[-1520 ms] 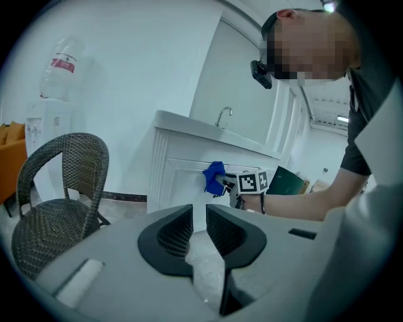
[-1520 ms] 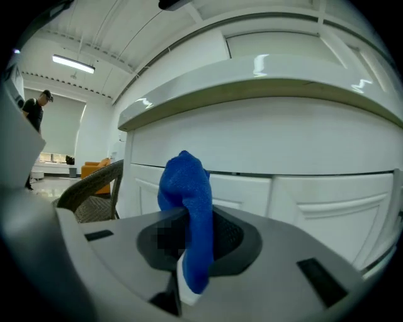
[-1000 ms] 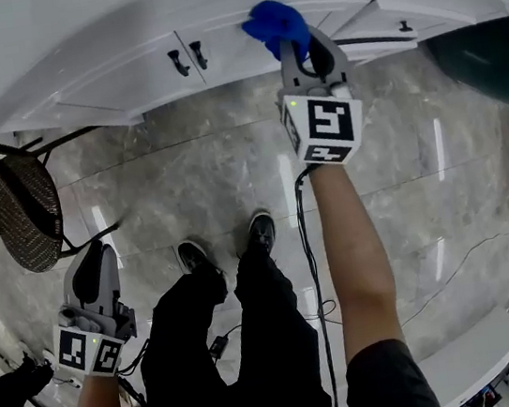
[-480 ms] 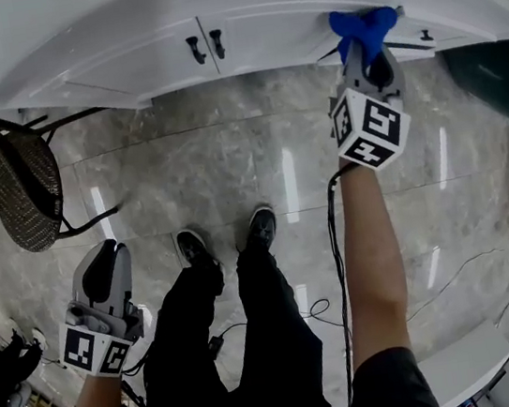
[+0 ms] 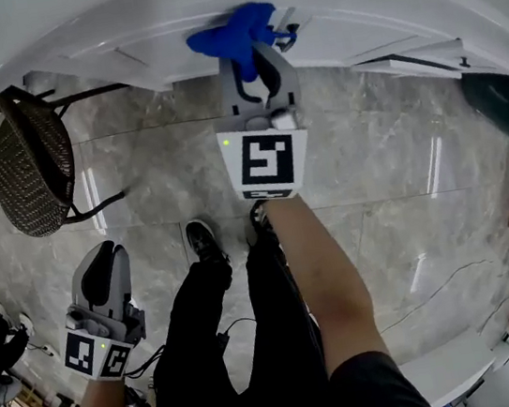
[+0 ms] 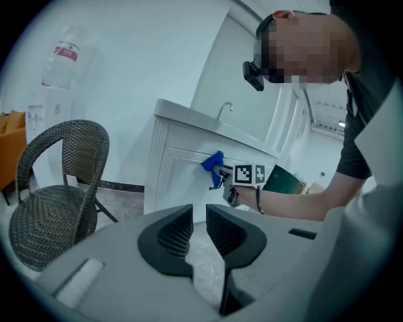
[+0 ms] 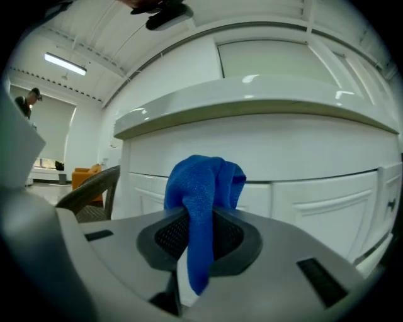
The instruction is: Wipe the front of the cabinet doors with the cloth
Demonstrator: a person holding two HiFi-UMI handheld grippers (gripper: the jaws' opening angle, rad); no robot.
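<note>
A blue cloth (image 5: 234, 32) is pressed against the front of the white cabinet doors (image 5: 133, 55), close to the two dark handles (image 5: 284, 30). My right gripper (image 5: 252, 58) is shut on it. In the right gripper view the cloth (image 7: 201, 182) bulges out of the right gripper (image 7: 200, 220) in front of a panelled door (image 7: 327, 201). My left gripper (image 5: 102, 263) hangs low by the person's left leg, far from the cabinet. In its own view the left gripper (image 6: 199, 217) has its jaws almost together with nothing between them, and the cloth (image 6: 214, 162) shows far off.
A dark wicker chair (image 5: 27, 170) stands left of the cabinet. To the right, one door (image 5: 413, 56) stands ajar beside a dark green object (image 5: 506, 108). Cables (image 5: 437, 284) cross the marble floor. The person's legs and shoes (image 5: 202, 244) are below the right arm.
The right gripper carried the cloth right along the cabinet front, then back left to the handles. The left gripper stayed low at the side.
</note>
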